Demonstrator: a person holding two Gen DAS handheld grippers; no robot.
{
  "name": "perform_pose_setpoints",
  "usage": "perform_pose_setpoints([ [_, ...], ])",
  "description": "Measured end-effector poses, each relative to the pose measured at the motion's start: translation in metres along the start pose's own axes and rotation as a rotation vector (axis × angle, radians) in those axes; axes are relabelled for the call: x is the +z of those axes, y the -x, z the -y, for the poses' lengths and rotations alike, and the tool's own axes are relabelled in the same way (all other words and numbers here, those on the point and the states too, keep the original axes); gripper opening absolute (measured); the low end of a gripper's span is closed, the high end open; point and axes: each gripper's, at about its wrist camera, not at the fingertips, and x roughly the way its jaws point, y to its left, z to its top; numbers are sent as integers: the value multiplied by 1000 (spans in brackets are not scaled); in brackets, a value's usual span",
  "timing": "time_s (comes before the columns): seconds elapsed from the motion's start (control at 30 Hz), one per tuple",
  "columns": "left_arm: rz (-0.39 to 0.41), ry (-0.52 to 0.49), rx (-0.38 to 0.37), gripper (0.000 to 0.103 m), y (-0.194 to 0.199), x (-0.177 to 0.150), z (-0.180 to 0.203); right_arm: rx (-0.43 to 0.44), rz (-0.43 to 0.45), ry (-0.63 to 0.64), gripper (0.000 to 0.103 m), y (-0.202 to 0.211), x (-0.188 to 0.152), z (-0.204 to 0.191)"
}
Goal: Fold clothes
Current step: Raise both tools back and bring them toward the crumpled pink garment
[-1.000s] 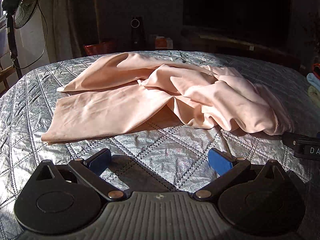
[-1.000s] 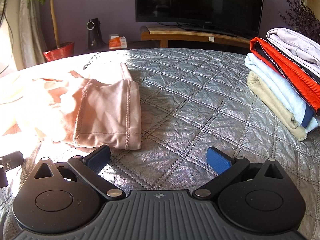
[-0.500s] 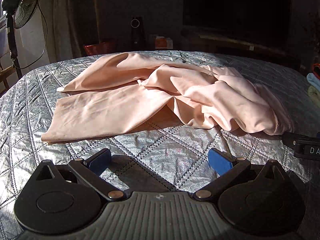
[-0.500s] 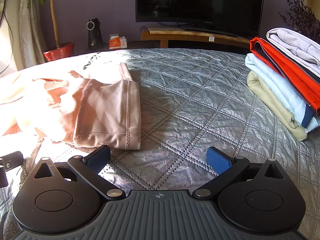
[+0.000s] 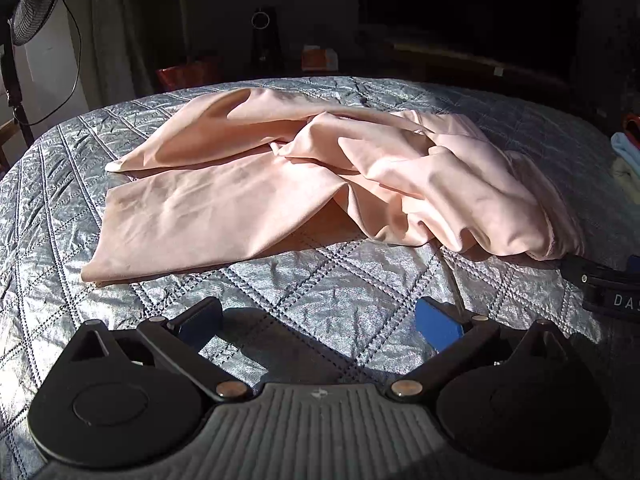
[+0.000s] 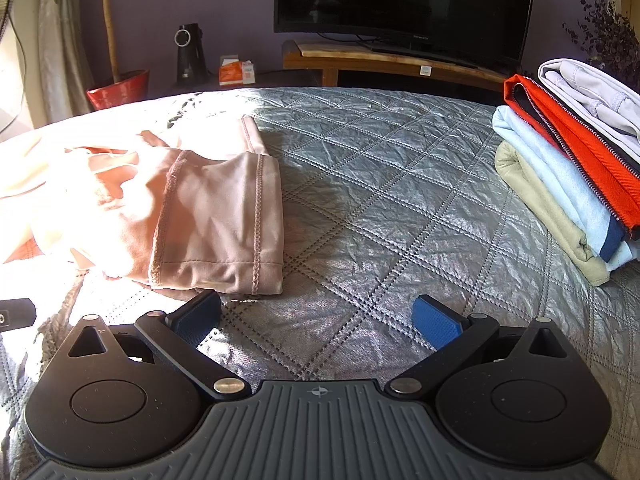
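Here, both of my tongs rest low over a bed (image 5: 360,296) covered in a silver quilted spread, and both are released, blue pads spread wide with nothing between them.

Ahead of the left tongs (image 5: 320,320) lies the pink garment (image 5: 304,184), crumpled and not yet folded. It looks like trousers or leggings. Its long axis runs across my view, left to right: one flat leg stretches toward the near left, while the bunched bulk piles up to the right. The garment sits apart from the left pads, with a strip of bare quilt between.

From the right tongs (image 6: 318,320), a hemmed cuff (image 6: 224,232) of the same garment lies ahead and to the left, its stitched edge just beyond the left pad (image 6: 196,316), almost touching. So I judge the right tongs nearer to the cloth, and that cuff the closest grip point.

Well apart on the far right stands a stack of folded clothes (image 6: 568,176): white, orange, pale blue and beige. I judge those finished.
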Motion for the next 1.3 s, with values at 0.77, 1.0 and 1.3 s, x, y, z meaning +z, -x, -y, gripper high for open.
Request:
perform_pose_setpoints([
  [0.77, -52, 3, 111, 97, 260, -11, -32, 62, -117, -62, 102, 269, -41, -17],
  [1.0, -21, 1, 145, 92, 300, -27, -10, 7, -76, -32, 101, 304, -35, -16],
  [1.3, -41, 24, 131, 86, 326, -36, 3, 57, 63, -66, 84, 345, -37, -9],
])
